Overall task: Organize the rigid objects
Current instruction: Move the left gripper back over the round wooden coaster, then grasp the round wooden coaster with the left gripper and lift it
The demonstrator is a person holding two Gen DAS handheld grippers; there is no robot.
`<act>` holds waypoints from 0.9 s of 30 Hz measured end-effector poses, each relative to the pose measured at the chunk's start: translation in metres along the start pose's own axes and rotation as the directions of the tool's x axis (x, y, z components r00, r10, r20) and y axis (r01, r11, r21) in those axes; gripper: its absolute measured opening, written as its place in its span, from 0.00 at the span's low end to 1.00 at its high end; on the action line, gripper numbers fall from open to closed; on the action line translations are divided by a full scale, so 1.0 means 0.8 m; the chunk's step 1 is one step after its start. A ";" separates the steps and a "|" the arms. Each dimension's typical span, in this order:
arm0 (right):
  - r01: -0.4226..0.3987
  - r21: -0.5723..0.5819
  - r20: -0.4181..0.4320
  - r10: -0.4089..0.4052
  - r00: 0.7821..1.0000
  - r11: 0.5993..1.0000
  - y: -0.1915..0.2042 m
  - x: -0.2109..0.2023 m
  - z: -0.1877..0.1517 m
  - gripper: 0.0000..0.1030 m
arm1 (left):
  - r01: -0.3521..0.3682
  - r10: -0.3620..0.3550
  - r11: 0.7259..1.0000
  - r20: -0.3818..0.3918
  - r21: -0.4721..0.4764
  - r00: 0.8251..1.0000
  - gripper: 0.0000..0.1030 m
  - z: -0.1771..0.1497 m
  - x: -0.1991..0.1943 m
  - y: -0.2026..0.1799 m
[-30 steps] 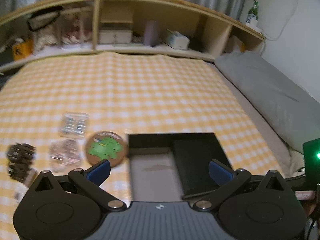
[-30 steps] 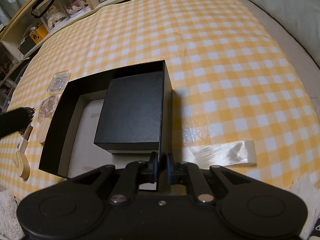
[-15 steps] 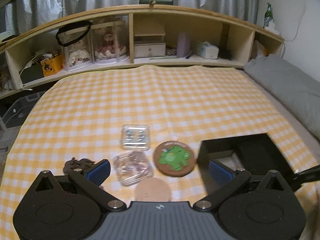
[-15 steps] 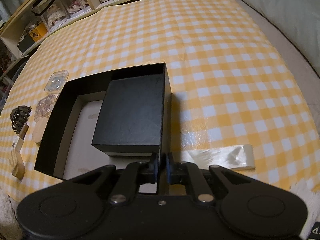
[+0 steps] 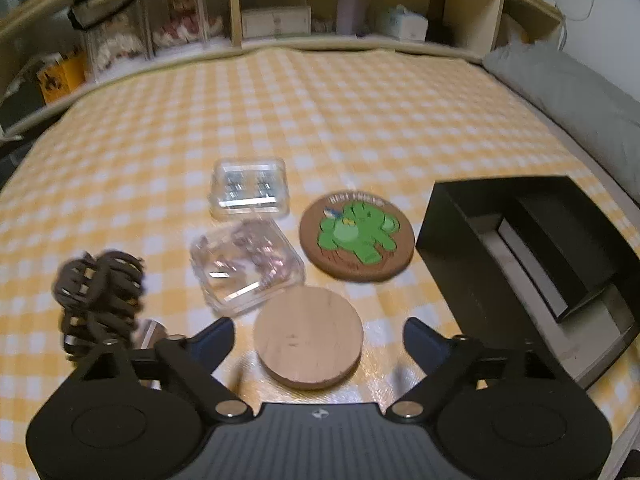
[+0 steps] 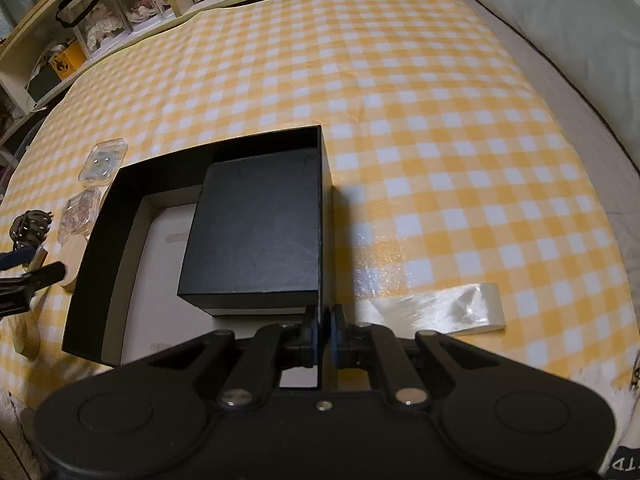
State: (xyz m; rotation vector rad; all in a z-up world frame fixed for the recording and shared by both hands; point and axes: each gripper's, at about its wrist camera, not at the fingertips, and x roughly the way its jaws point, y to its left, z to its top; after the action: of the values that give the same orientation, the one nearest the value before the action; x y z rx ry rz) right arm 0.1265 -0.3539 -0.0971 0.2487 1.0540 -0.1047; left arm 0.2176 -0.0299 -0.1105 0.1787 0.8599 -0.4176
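A: So, the left hand-held gripper has its jaws apart, and they have just been closing in. The plain wooden disc lies flat on the checked cloth right between them, but the blue pads are not on it yet.

B: Then I would keep the disc centred and come down until the pads flank its rim, not its top face. It looks thin and flat, so the tips need to sit almost on the cloth before squeezing.

A: Anything to avoid?

B: The clear plastic case sits just ahead of the left finger, touching or nearly touching the disc. The brown hair clip is further out to that side. A wide sweep could nudge either.

A: And the right hand-held gripper?

B: It is clamped on the near wall of the black box, steadying it. That box is where the disc should go, I think, on the pale floor left of the smaller black box inside.

A: What does each camera give?

B: The left one shows the disc, the cactus coaster and a second clear case in full. The right one hides most of the disc behind the box wall, but shows the free floor space and a strip of tape off to its right.
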 end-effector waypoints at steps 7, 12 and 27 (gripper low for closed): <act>0.001 0.007 -0.003 -0.001 1.000 1.000 0.001 0.000 0.000 0.06 | -0.038 0.038 0.999 0.006 -0.028 0.999 0.77 -0.005 0.016 0.003; 0.000 0.007 -0.003 0.000 1.000 1.000 0.001 0.000 0.000 0.06 | -0.039 0.039 0.999 -0.015 -0.036 0.999 0.66 -0.005 0.023 0.005; 0.000 0.008 -0.003 0.000 1.000 1.000 0.001 0.000 0.000 0.06 | 0.152 -0.137 0.983 0.140 -0.103 0.981 0.66 0.042 -0.045 -0.036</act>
State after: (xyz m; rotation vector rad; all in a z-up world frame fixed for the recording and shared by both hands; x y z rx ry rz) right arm 0.1270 -0.3531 -0.0971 0.2555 1.0569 -0.1087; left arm 0.2081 -0.0561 -0.0609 -0.0171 0.7660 -0.5093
